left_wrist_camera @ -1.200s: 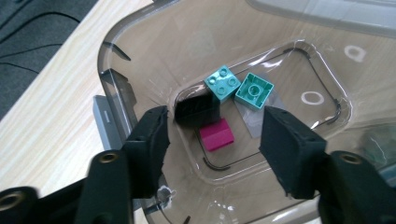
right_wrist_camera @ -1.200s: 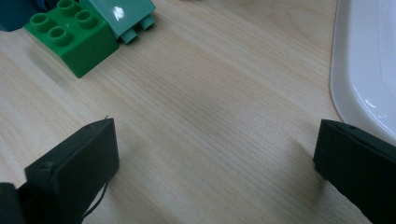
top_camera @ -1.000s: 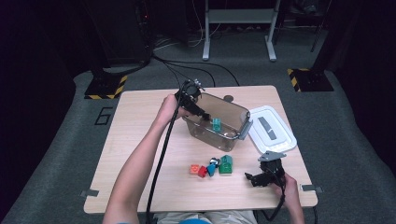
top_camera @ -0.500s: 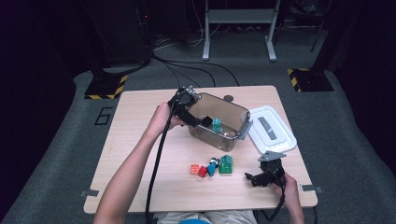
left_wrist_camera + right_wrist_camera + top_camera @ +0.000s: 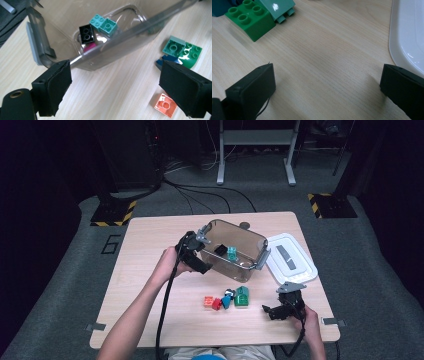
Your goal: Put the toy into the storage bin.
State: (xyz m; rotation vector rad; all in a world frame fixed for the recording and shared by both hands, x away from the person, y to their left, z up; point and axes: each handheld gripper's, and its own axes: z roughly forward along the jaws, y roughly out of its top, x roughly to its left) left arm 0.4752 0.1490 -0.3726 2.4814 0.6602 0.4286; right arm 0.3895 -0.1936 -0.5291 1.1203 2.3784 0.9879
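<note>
Bricks (image 5: 96,26) inside clear bin (image 5: 140,30)

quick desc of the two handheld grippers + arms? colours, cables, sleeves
Both grippers, left gripper and right gripper, are black with blocky black padded jaws. A grey three-cornered plate tops the right one. A black cable trails from the left. Forearms are bare, no sleeves visible.

Rectangular light-wood table (image 5: 150,240) set on grey carpeted floor (image 5: 60,285). White "6" marking (image 5: 111,243) seen on carpet beside table's left edge. Yellow-black hazard-striped base plates (image 5: 112,213) placed on floor at far left and far right (image 5: 330,205). Black cables (image 5: 210,195) laid across carpet beyond table. Grey metal stand frame (image 5: 255,150) positioned at rear. Surroundings kept dark; table lit from above.
</note>
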